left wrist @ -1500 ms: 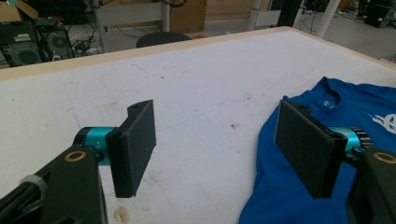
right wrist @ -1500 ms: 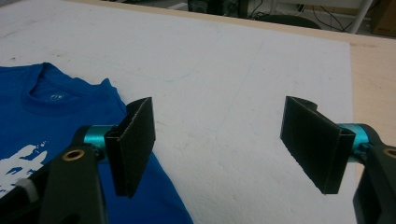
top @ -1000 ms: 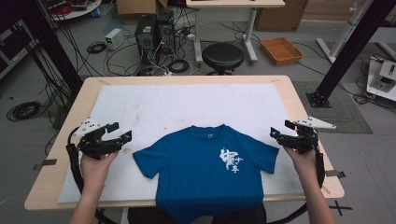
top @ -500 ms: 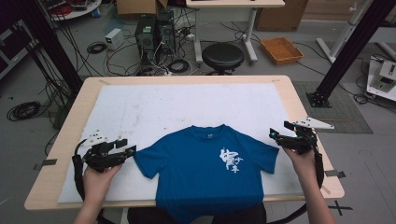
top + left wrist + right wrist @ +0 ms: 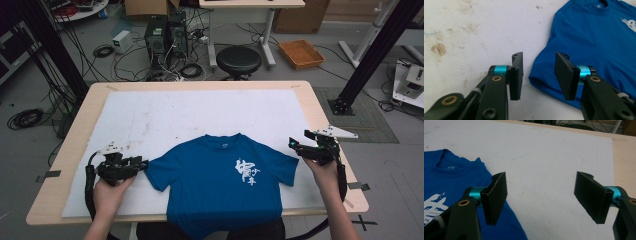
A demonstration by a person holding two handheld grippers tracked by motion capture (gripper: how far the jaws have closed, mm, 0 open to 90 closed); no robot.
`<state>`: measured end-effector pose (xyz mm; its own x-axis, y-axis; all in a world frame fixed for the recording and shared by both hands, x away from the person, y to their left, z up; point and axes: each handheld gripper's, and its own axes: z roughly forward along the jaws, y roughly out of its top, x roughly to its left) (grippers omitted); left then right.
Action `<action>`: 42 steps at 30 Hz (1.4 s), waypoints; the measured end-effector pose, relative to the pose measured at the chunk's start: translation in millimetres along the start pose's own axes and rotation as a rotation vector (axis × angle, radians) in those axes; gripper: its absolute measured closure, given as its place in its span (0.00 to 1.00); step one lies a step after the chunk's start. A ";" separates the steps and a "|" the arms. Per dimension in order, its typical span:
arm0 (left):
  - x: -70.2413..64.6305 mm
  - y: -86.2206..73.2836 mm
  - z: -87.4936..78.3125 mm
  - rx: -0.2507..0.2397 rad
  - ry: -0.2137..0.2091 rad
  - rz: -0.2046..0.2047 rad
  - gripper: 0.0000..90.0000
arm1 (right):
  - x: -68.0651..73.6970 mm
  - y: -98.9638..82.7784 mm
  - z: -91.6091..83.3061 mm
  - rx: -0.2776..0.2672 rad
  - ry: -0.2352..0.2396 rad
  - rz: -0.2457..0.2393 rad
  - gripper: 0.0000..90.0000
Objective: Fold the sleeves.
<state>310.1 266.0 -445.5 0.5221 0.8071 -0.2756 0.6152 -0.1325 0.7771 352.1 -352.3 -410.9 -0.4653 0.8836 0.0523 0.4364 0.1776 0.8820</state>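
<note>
A blue T-shirt (image 5: pixel 215 185) with a white print lies flat, front up, at the table's near edge, its hem hanging over. My left gripper (image 5: pixel 142 164) sits low at the shirt's left sleeve. In the left gripper view its jaws (image 5: pixel 539 72) have just been closing and stand half apart. The sleeve hem (image 5: pixel 541 78) lies in the gap, and the pads do not press it. My right gripper (image 5: pixel 292 145) hovers just off the right sleeve. In the right gripper view it (image 5: pixel 541 197) is wide open over the bare mat, with the shirt (image 5: pixel 449 182) beside its left jaw.
A stained white mat (image 5: pixel 200 110) covers most of the wooden table (image 5: pixel 320 115). Beyond the far edge stand a black stool (image 5: pixel 238 60), computer cases and loose cables on the floor. A black post (image 5: pixel 360 65) rises at the right.
My left gripper has come down and moved right to the shirt's left sleeve, and its jaws have narrowed. The right gripper has stayed put.
</note>
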 end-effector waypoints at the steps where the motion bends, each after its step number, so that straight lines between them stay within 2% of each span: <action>1: 0.5 -0.1 0.7 0.009 0.006 0.002 0.67 | 0.0 0.0 0.0 0.000 -0.001 0.001 0.30; 3: 1.4 -0.3 2.3 0.019 0.010 -0.001 0.69 | -0.1 0.0 0.2 -0.002 0.000 0.001 0.30; 8: -0.9 -1.1 6.6 0.048 0.007 0.017 0.88 | -0.2 0.0 0.1 0.000 -0.003 0.002 0.30; 10: -2.3 -0.8 6.0 0.038 -0.007 0.025 0.96 | -0.1 0.0 0.0 0.000 -0.003 0.003 0.30; 13: -3.6 2.0 0.7 -0.001 -0.042 0.011 0.97 | -0.1 0.0 -0.1 0.000 -0.004 0.002 0.30; 14: -3.6 2.0 0.7 -0.001 -0.042 0.011 0.98 | 0.0 0.0 -0.2 0.000 -0.004 0.002 0.30; 15: -5.6 3.9 -1.3 -0.018 -0.062 0.000 0.98 | 0.0 0.1 -0.5 0.000 -0.004 0.002 0.30; 18: -15.6 12.8 -5.3 -0.057 -0.124 -0.011 0.98 | -0.2 0.5 -1.2 -0.001 -0.005 0.005 0.30; 19: -25.9 20.6 -6.8 -0.080 -0.159 -0.001 0.98 | -0.4 0.5 -1.3 -0.001 -0.007 0.005 0.30; 20: -25.9 20.6 -6.8 -0.080 -0.159 -0.001 0.98 | -0.5 0.5 -1.3 -0.002 -0.006 0.006 0.30; 23: -49.3 36.6 -5.1 -0.095 -0.203 0.022 0.98 | -0.6 0.5 -1.5 -0.002 -0.007 0.006 0.30; 25: -61.3 43.6 -0.7 -0.090 -0.232 0.028 0.98 | -0.7 0.5 -1.7 -0.002 -0.007 0.006 0.30; 28: -81.3 51.5 12.1 -0.056 -0.265 0.031 0.98 | -0.8 0.5 -2.2 -0.003 -0.008 0.005 0.30; 31: -95.9 54.9 26.4 -0.026 -0.289 0.022 0.98 | -1.0 0.4 -2.7 -0.005 -0.007 0.008 0.30; 36: -110.8 58.4 49.1 0.014 -0.334 -0.005 0.98 | -2.5 0.0 -3.0 -0.006 -0.010 0.007 0.30; 40: -120.3 59.6 65.8 0.040 -0.339 -0.013 0.98 | -3.7 -0.7 -2.7 -0.002 -0.009 0.012 0.30; 42: -125.2 59.8 80.7 0.062 -0.336 -0.012 0.98 | -3.9 -0.8 -2.7 -0.002 -0.011 0.013 0.30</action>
<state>329.2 110.6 -410.2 0.6739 0.5756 -0.4632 0.6514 -0.1671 0.7401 351.5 -357.0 -410.6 -0.4512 0.8905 0.0584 0.4408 0.1655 0.8822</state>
